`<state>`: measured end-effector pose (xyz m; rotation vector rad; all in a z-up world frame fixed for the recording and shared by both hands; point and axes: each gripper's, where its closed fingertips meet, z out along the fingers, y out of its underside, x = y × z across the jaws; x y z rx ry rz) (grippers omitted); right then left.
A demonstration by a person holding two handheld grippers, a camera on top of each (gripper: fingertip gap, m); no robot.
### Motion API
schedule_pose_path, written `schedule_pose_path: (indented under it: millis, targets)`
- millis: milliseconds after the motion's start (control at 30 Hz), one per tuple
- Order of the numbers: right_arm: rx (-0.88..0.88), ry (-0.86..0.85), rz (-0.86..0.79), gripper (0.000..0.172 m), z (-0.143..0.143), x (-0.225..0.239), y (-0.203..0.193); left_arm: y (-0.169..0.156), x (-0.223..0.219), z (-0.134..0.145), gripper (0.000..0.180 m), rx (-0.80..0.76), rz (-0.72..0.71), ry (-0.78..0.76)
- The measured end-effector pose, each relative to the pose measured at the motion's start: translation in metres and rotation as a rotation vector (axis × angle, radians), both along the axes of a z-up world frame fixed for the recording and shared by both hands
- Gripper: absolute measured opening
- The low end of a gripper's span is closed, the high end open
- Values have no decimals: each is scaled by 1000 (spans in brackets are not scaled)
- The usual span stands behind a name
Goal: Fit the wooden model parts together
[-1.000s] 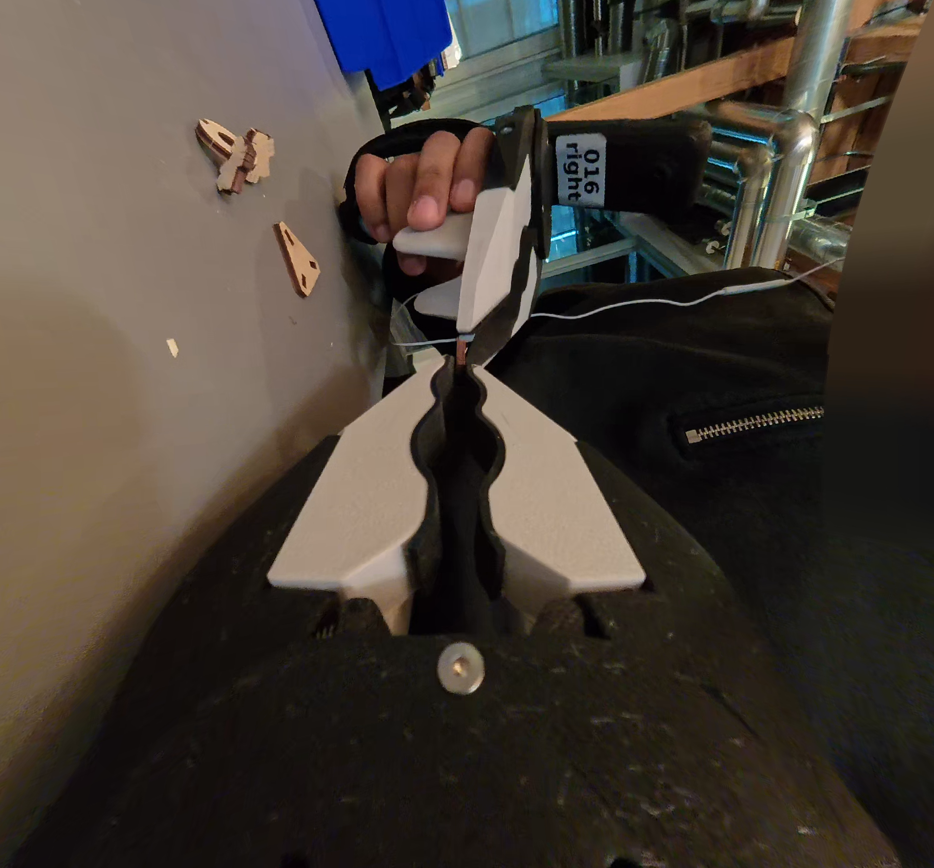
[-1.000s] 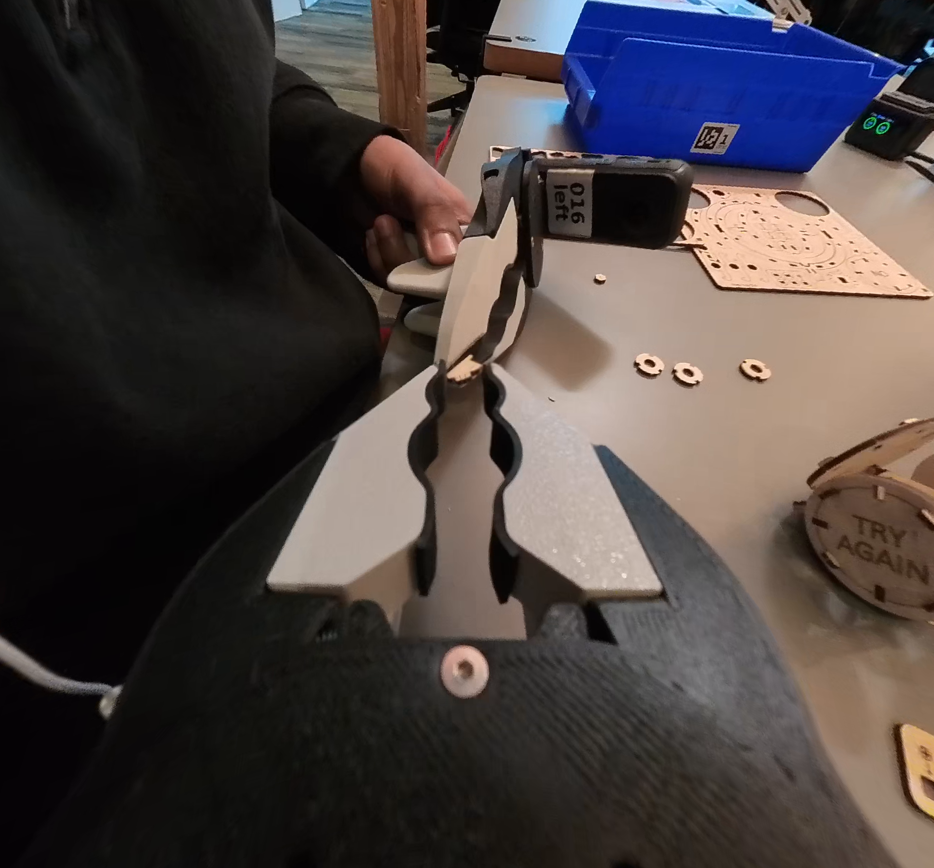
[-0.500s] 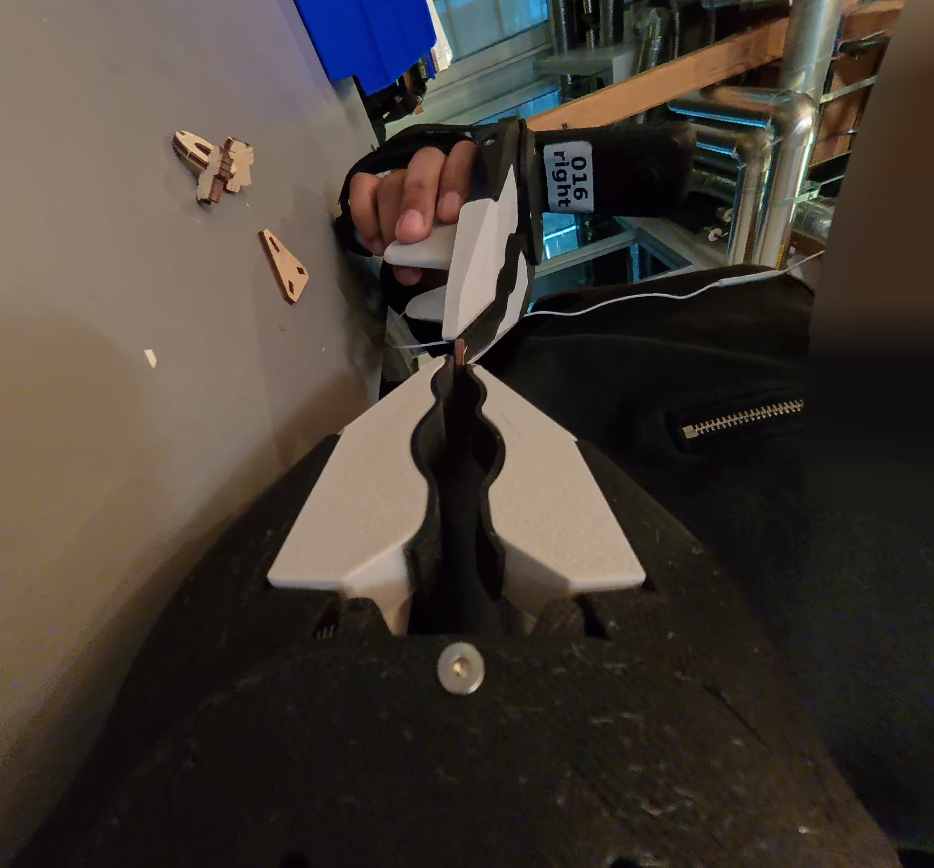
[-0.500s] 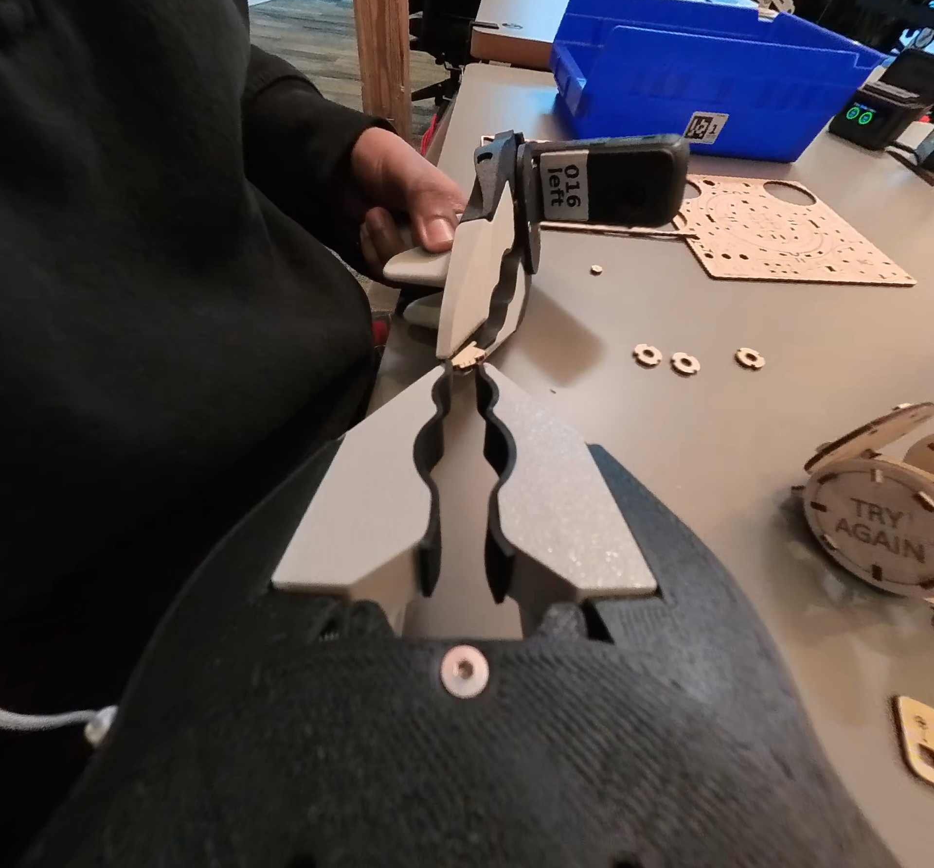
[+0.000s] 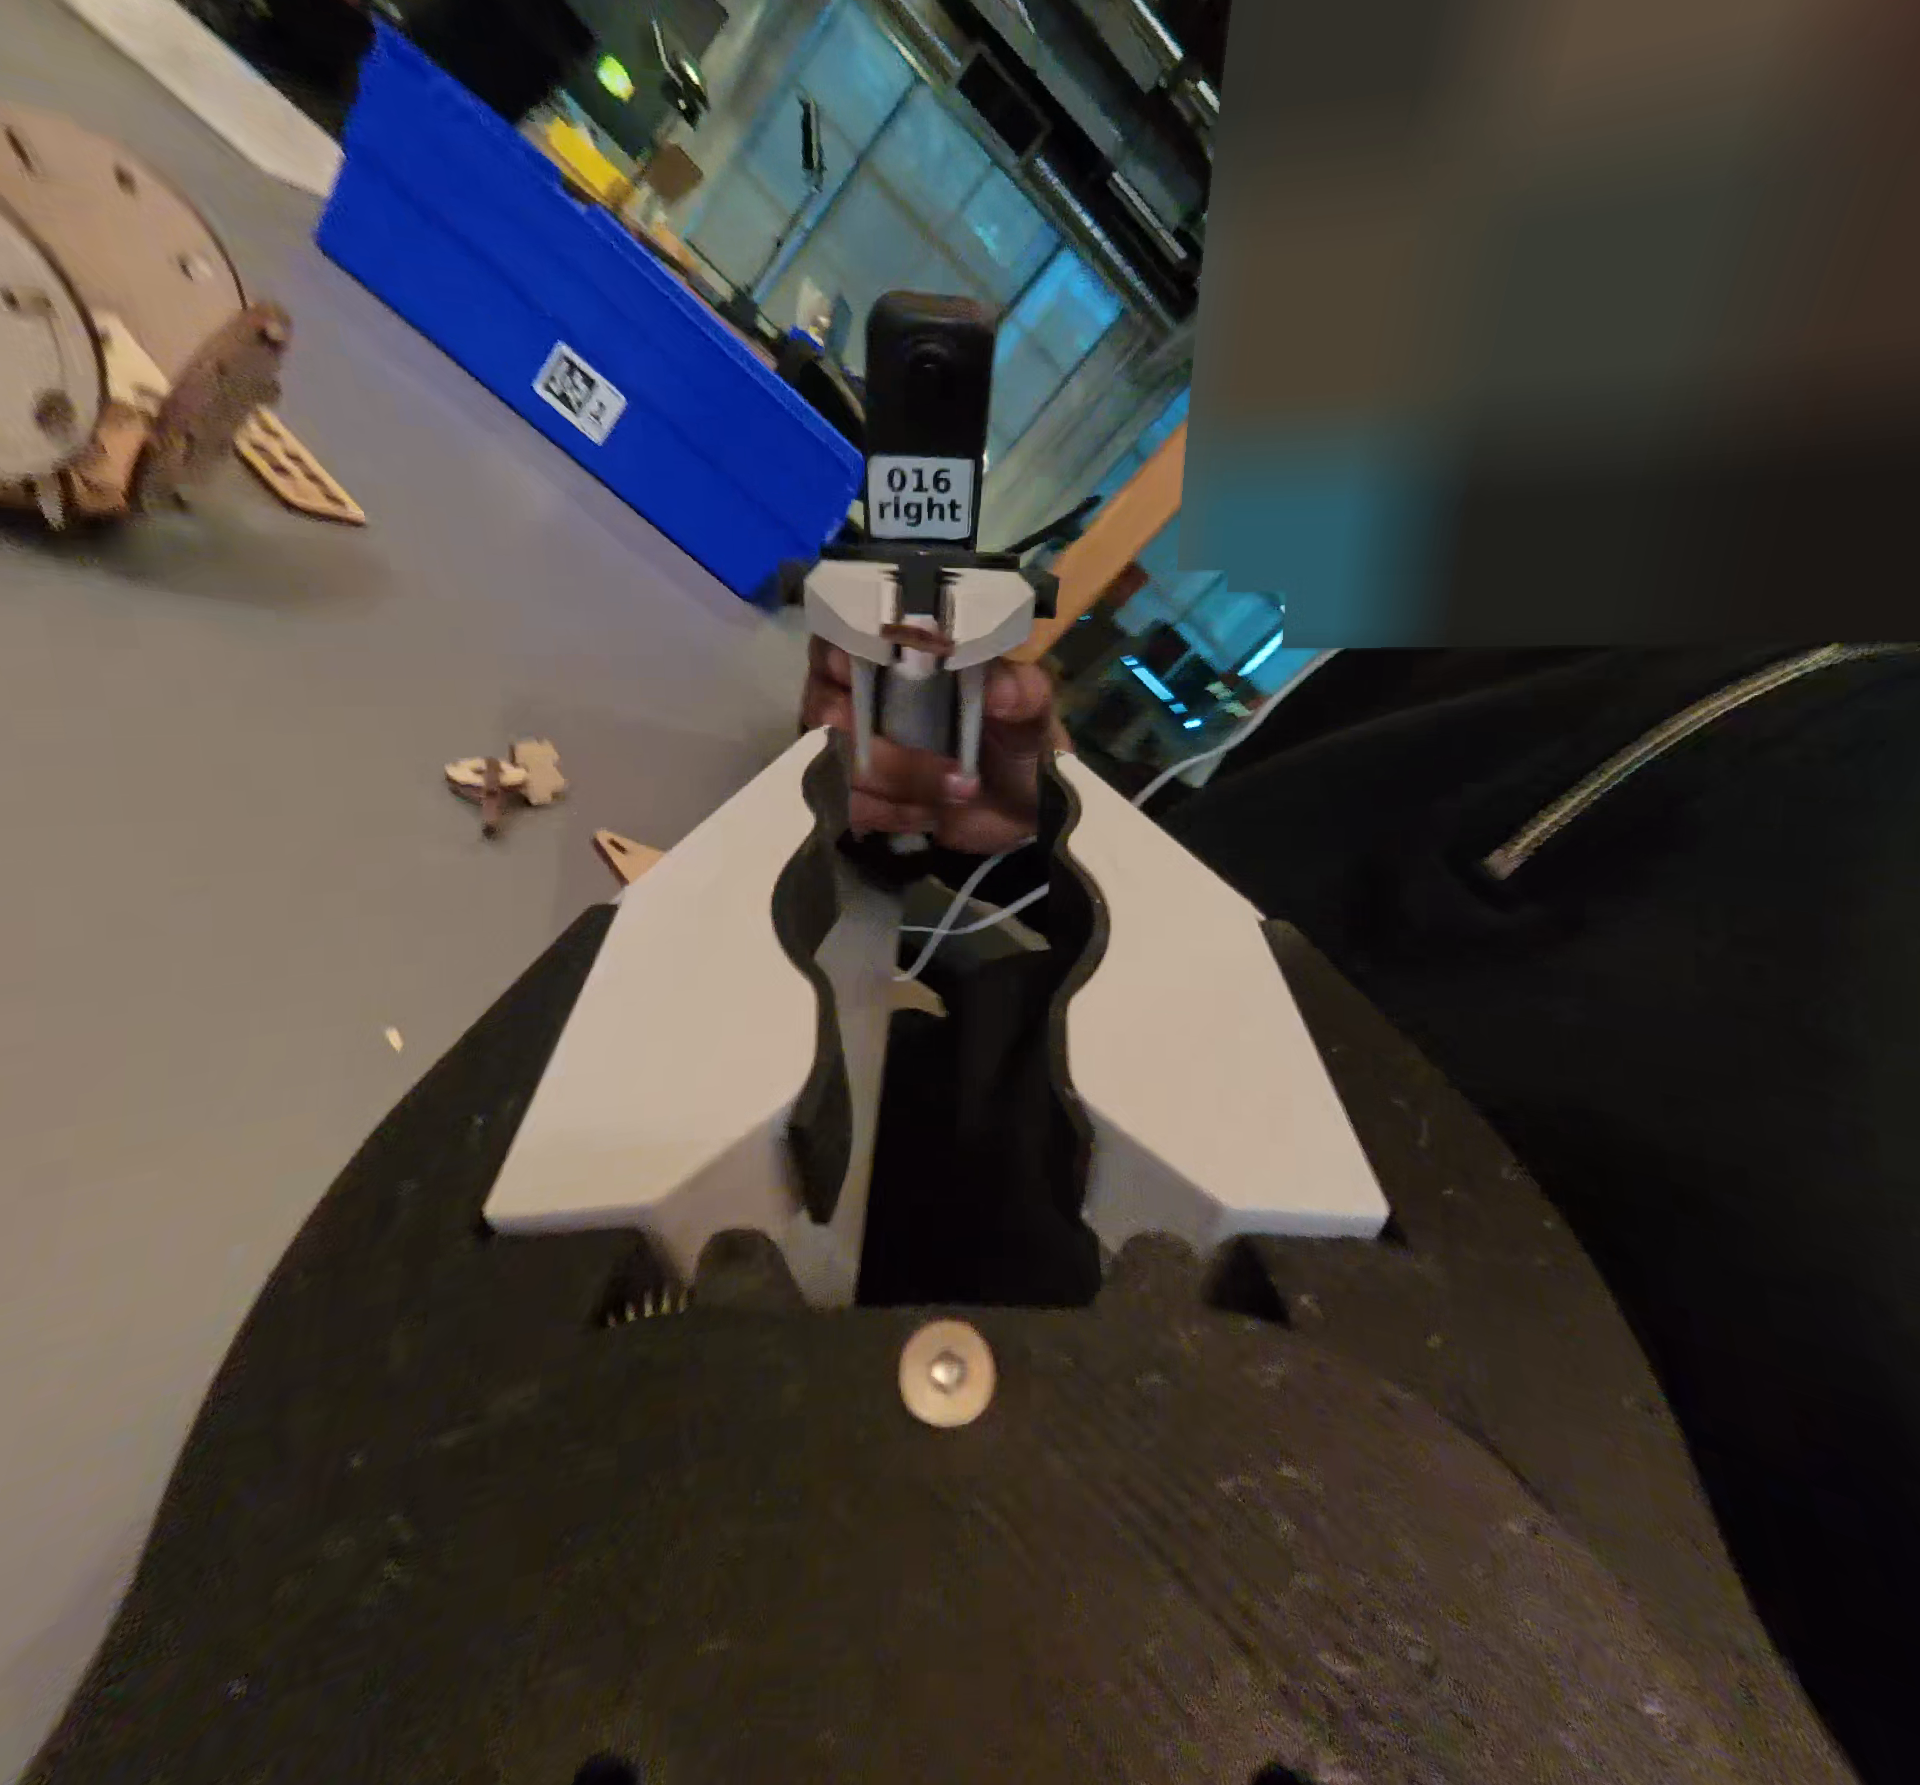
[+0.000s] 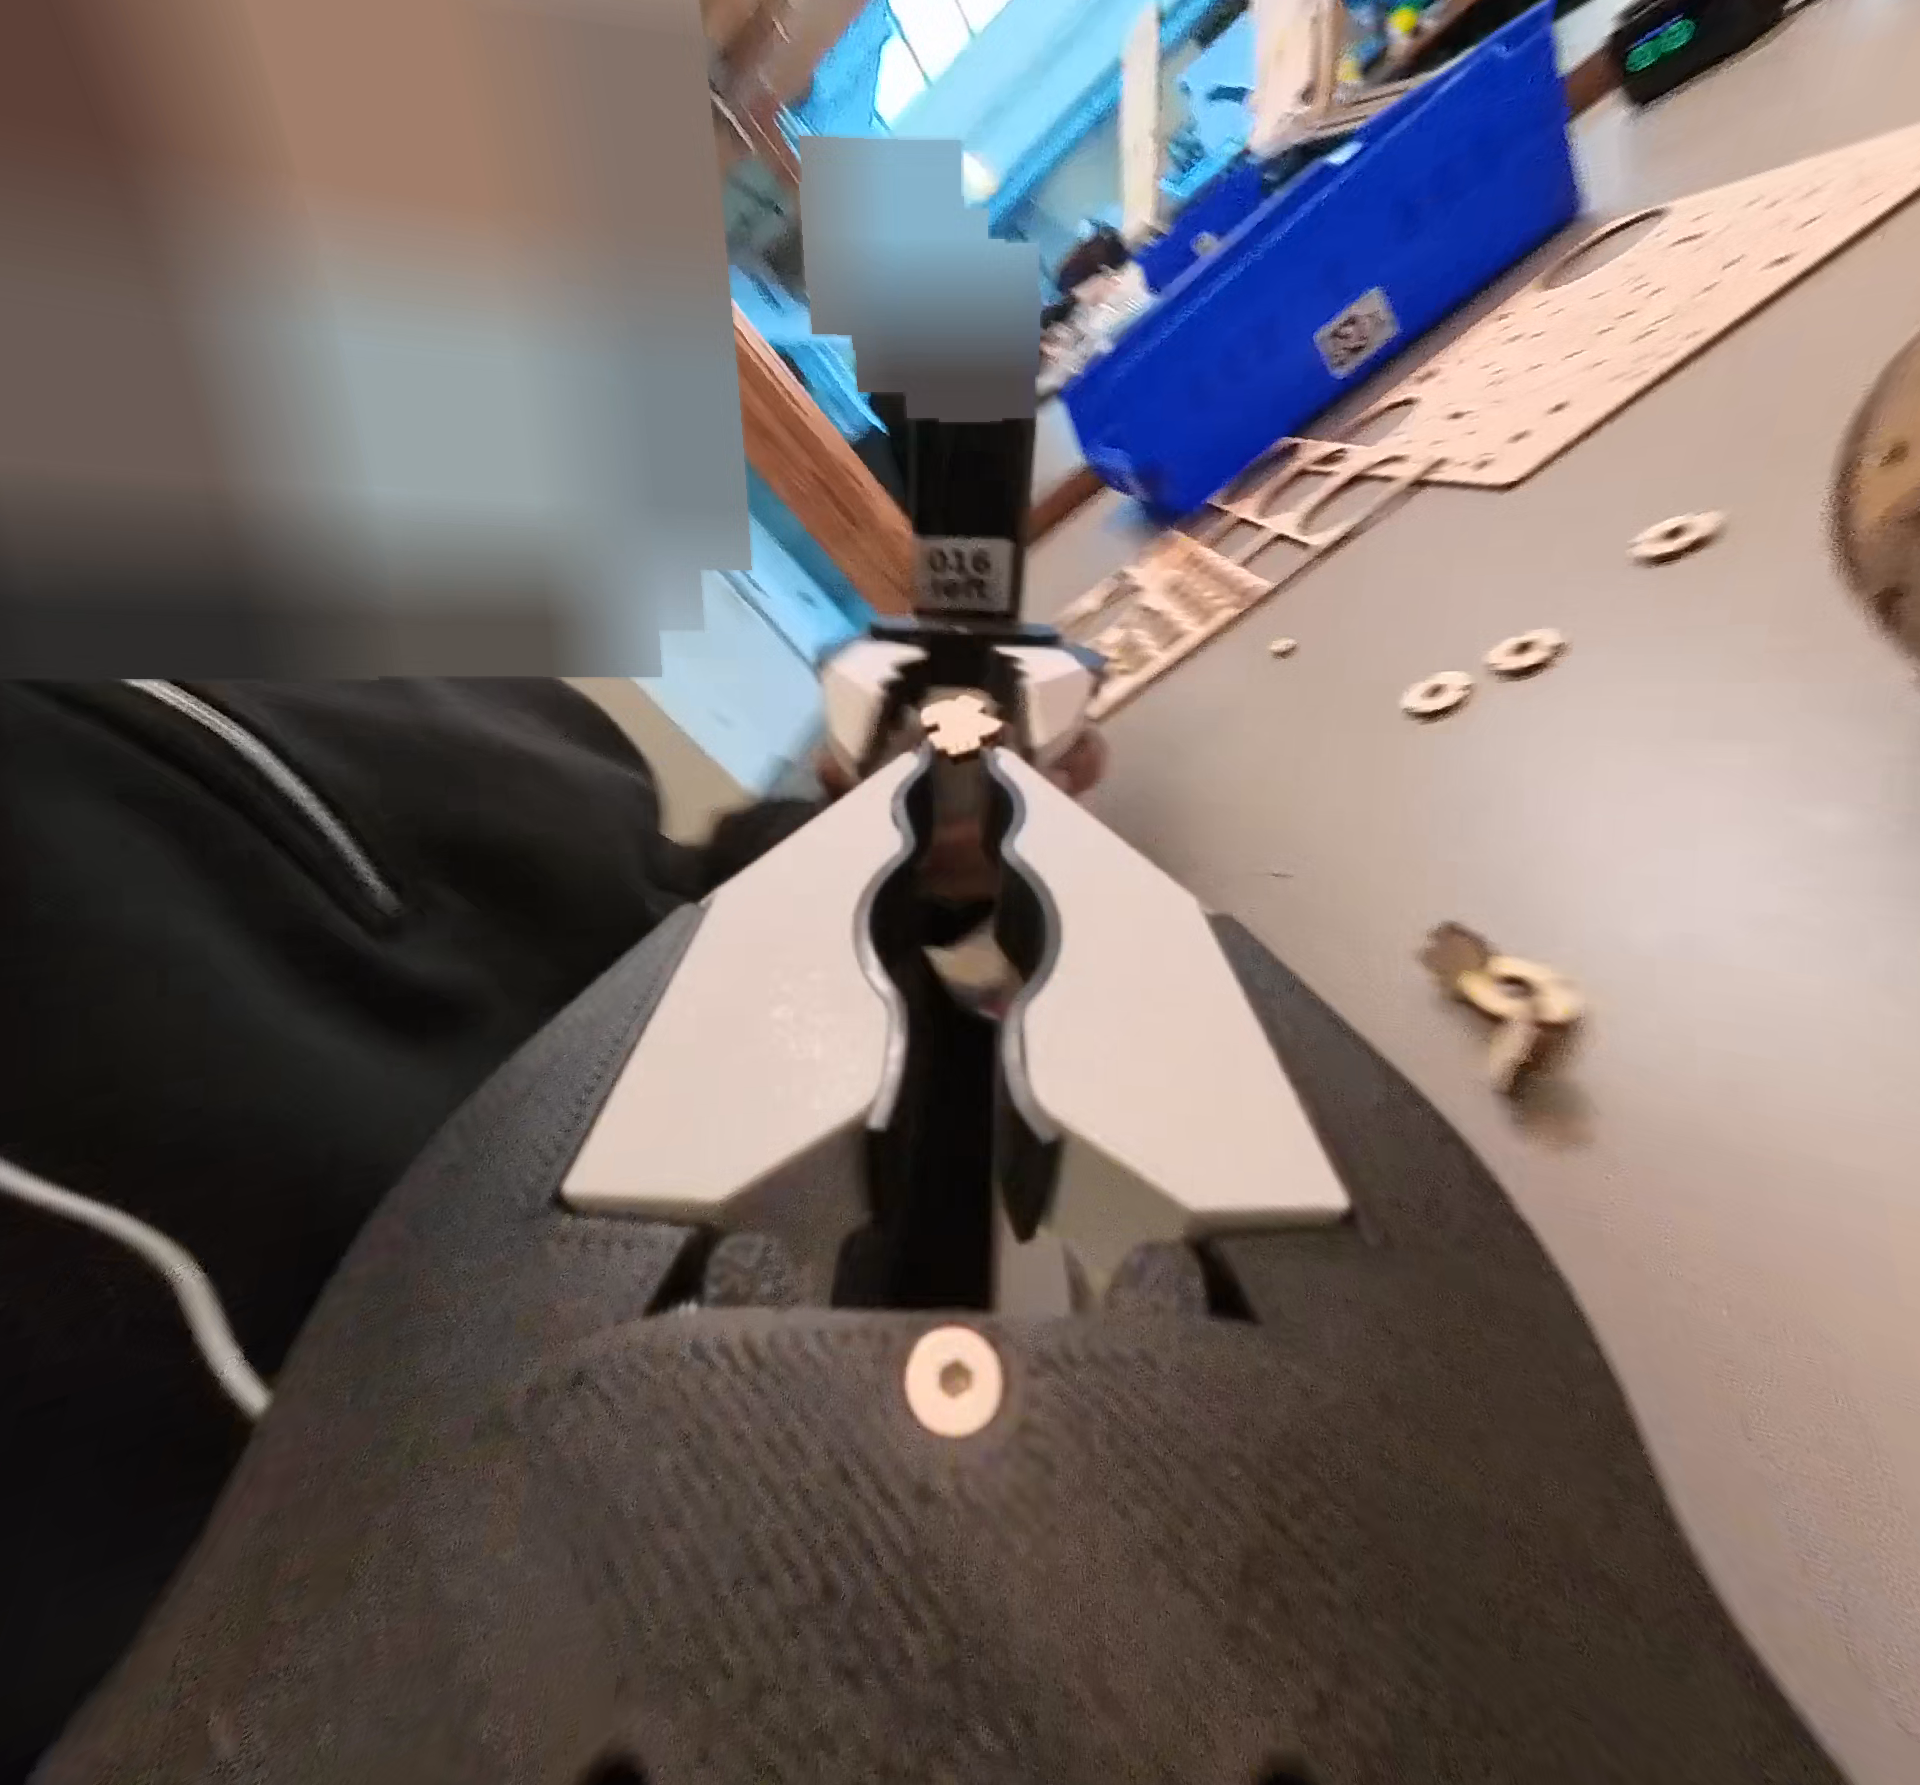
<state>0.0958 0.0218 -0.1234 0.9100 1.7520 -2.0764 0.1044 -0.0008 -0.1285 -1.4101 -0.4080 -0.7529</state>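
Right gripper (image 6: 954, 761) pinches a small wooden cog (image 6: 954, 730) at its fingertips, above the grey table (image 6: 1558, 852). Left gripper (image 5: 940, 769) faces it with jaws spread, holding nothing. Beyond lie 3 wooden washers (image 6: 1522, 652), a cut plywood sheet (image 6: 1662, 322) and a blue bin (image 6: 1351, 281).

Pale grey fingers (image 5: 665, 1039) with wavy black pads, black textured body, silver screw (image 5: 947, 1372), black zipped jacket (image 5: 1558, 904).
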Motion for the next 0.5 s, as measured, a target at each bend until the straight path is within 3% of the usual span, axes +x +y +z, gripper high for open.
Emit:
schedule_pose_path:
  millis: [100, 300, 500]
  targets:
    - [-211, -187, 90, 6, 13, 6, -7, 6, 3, 5, 34, 8, 41, 134]
    - [-575, -459, 344, 6, 34, 18, -8, 9, 11, 29, 22, 143, 0, 167]
    - [-679, -586, 457, 6, 36, 25, -14, 9, 13, 39, 6, 162, 19, 236]
